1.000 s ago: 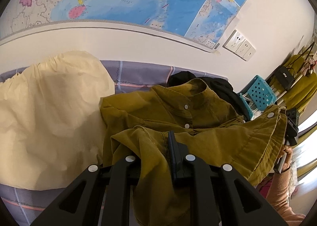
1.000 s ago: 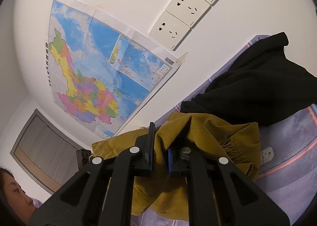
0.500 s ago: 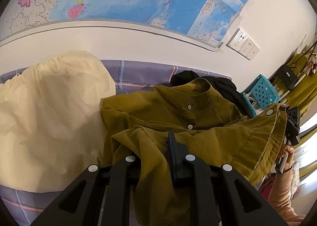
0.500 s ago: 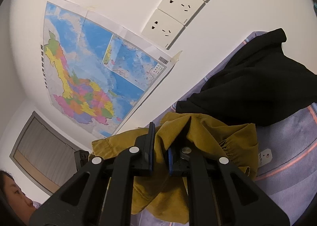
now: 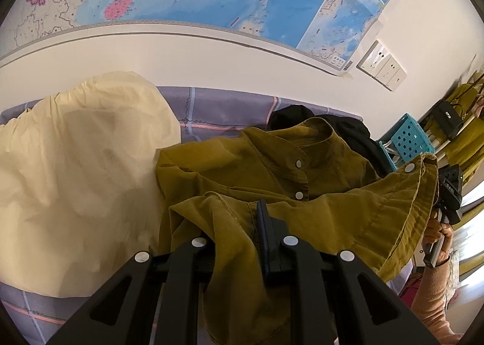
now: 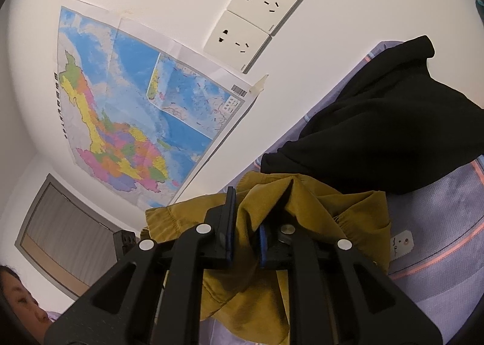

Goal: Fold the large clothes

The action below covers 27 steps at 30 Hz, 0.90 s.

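The left gripper (image 5: 242,224) points steeply downward. Only one of its fingers (image 5: 263,233) shows; the other is hidden under the shirt (image 5: 317,215), whose fold runs between the jaws. The jaws stand narrow and clamp that fold.

The right gripper (image 6: 245,224) points only slightly below level and is rolled to one side. Its jaws are opening, with a bunch of the shirt (image 6: 302,208) between them and draped over both fingers (image 6: 230,218). Their blue pads (image 6: 262,242) touch the cloth on each side.

In the left view, a hand (image 5: 438,233) in a pink sleeve (image 5: 435,290) grasps the right gripper's handle, beyond the left jaws to their right.
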Each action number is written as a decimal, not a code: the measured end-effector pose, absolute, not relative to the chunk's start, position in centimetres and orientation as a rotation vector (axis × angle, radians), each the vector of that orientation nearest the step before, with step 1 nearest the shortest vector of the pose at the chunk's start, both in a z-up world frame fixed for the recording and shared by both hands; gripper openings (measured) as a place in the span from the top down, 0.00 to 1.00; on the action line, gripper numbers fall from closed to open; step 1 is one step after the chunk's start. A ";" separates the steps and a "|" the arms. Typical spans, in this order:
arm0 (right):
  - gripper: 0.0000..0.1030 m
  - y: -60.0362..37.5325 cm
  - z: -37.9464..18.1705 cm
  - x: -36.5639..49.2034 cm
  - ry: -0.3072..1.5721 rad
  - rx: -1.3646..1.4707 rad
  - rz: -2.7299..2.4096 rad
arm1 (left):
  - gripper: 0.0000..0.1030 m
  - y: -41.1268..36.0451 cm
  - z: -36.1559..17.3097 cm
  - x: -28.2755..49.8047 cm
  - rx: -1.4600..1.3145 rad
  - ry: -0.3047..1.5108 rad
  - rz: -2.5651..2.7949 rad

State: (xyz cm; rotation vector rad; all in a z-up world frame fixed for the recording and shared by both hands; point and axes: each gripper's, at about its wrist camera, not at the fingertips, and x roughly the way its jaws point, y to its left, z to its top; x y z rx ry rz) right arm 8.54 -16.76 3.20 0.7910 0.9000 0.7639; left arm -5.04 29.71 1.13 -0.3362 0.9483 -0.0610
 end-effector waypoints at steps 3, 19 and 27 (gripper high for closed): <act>0.86 -16.7 3.2 8.5 0.900 0.791 0.761 | 0.85 29.7 0.9 -4.7 -0.336 0.956 -0.052; 0.80 -16.6 1.8 9.7 0.938 0.785 0.718 | 0.85 30.3 -0.8 -2.8 -0.364 1.001 -0.006; 0.64 -16.4 2.2 9.8 0.936 0.770 0.722 | 0.84 30.6 -1.1 -2.7 -0.390 1.014 0.007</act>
